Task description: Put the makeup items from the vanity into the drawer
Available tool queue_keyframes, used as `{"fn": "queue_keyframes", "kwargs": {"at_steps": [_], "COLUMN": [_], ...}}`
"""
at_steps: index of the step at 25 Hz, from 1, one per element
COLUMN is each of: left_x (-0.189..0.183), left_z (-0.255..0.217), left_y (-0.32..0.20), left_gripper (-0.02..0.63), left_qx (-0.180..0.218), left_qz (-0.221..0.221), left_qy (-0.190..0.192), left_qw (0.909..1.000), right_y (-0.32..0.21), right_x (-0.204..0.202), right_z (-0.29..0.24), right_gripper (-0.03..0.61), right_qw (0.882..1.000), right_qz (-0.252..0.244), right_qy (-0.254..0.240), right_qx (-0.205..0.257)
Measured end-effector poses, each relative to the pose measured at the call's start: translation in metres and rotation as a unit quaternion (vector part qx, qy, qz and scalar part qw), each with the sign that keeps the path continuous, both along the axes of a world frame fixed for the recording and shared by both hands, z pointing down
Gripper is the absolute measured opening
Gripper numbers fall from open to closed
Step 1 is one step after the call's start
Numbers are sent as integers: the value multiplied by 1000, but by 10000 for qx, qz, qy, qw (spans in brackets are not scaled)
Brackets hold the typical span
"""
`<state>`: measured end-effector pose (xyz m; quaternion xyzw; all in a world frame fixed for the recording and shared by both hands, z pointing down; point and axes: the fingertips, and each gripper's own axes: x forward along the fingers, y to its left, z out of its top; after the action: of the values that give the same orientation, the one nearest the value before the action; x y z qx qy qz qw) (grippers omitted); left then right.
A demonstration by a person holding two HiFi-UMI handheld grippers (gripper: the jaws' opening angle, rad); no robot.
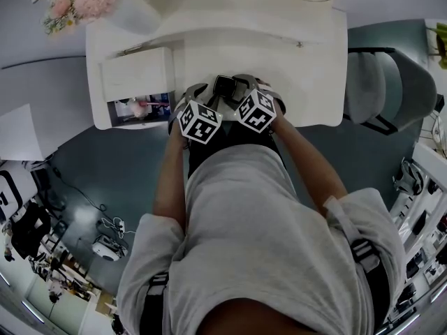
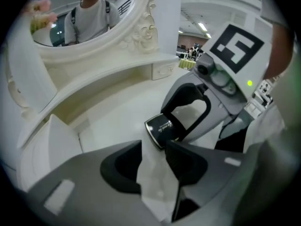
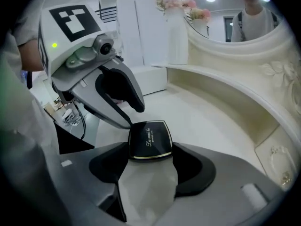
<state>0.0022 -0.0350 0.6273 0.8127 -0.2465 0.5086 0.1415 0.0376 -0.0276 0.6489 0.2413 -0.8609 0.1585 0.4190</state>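
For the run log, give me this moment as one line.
right gripper: jaws wide, black compact on vanity between tips | left gripper: jaws apart, tips near compact | drawer: open, items inside

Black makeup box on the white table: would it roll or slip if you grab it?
The black makeup box looks flat with squarish corners, so it probably won't roll. Its lid looks glossy and the white table looks smooth, so it may slide when nudged. It seems thin and hard, so it is likely light and stiff, not floppy.
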Motion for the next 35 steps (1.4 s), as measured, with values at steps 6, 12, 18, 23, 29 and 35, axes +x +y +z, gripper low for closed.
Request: {"fn": "queue_keyframes", "kwargs": {"at_steps": [6, 12, 18, 23, 29, 35], "left_x": [12, 32, 43, 44, 46, 46], "left_z": [-7, 6, 14, 13, 6, 9], "left_y": [12, 18, 11, 3, -1, 0], "left_gripper": [183, 256, 249, 245, 228, 227], "left_qx": [-148, -98, 40, 115, 279, 345], "left_qz": [590, 1072, 1154, 1081, 920, 833], "left_qy": [358, 381, 388, 450, 614, 639], "left_qw": [9975, 9935, 9925, 9931, 9935, 9939], "right_y": [2, -1, -5, -13, -20, -19], "right_x": [12, 21, 19, 19, 18, 17], "right_z": [-1, -10, -19, -20, -28, -26], "right_gripper": [302, 302, 301, 299, 299, 298], "right_qw": [9985, 9969, 9956, 9953, 9941, 9937], "right_qz": [-520, -697, -855, -907, -1014, -1079], "right_qy": [-86, -329, -379, -348, -346, -280], "right_qx": [-118, -133, -2, 32, 156, 143]}}
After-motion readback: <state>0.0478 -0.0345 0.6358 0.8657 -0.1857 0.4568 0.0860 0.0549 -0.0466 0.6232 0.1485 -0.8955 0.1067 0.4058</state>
